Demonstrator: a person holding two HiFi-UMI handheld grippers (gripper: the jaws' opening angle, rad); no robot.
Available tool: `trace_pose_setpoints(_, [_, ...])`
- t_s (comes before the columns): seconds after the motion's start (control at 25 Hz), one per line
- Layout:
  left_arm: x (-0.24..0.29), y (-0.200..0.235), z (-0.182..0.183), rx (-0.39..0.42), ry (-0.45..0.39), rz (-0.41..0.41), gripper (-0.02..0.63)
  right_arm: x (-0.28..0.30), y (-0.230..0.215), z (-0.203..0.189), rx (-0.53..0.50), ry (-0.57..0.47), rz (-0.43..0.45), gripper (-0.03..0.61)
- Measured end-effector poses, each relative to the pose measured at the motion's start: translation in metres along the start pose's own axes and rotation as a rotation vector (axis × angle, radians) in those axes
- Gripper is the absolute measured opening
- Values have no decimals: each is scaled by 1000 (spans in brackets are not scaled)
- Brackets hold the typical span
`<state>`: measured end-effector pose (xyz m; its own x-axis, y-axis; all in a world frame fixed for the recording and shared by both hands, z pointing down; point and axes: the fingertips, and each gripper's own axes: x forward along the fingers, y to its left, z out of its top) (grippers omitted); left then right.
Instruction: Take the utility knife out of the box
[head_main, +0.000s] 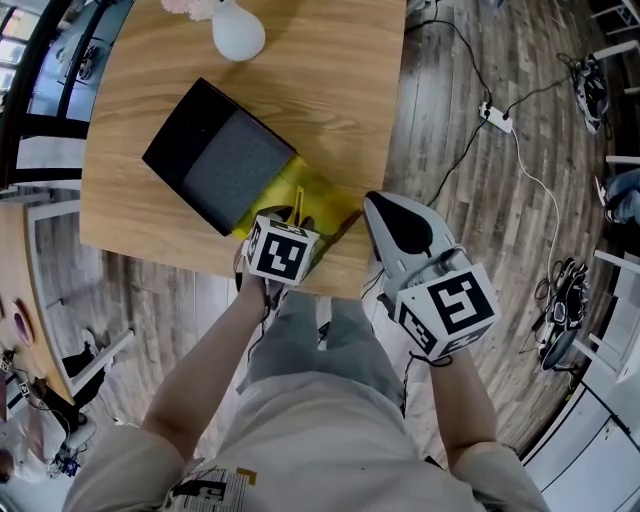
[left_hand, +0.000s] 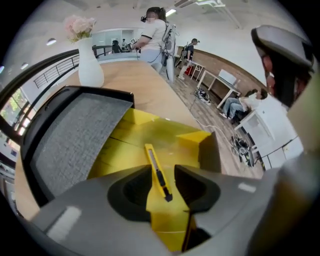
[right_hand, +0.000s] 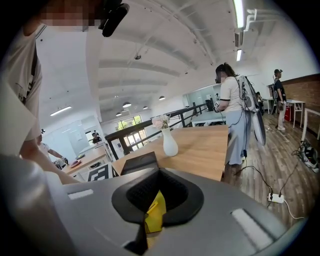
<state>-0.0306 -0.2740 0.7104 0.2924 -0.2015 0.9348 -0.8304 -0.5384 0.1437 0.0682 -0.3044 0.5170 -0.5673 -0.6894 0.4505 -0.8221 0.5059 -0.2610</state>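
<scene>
Wooden table (head_main: 330, 60) fills the upper part of the head view, with plank floor and trailing cables to the right and a white vase (head_main: 238, 30) at the far edge. Close to the table's near edge sits the open yellow box (head_main: 335, 200), its black foam-lined lid (head_main: 225, 160) folded back to the left and far side. The utility knife (left_hand: 157, 172) lies flat on the box floor. Its long axis runs near to far, almost straight along the line of the left gripper (left_hand: 160, 169), and its dark end is the nearer one. That gripper's jaws stand narrowly apart, one on each side of the knife's near half. In the left gripper view neither pad appears to press the handle yet. I judge this arm to be the one placed for the pick: the handle already sits in the gap, so the jaws would close across its narrow width. The right gripper (right_hand: 159, 175) hangs just right of the box's right corner, near the table edge. Its jaw tips are together, and only a slip of yellow shows through the hollow behind them. Whether the tips pinch the box wall I cannot tell.
</scene>
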Motion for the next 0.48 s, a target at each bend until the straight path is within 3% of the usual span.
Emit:
trace_pose_setpoints(0.36, [18, -4, -7, -15, 44, -6, 136, -4, -18, -12, 19, 14, -12, 0])
trace_pose_setpoints(0.48, [19, 2, -7, -10, 46, 21, 87, -4, -19, -16, 25, 22, -14, 0])
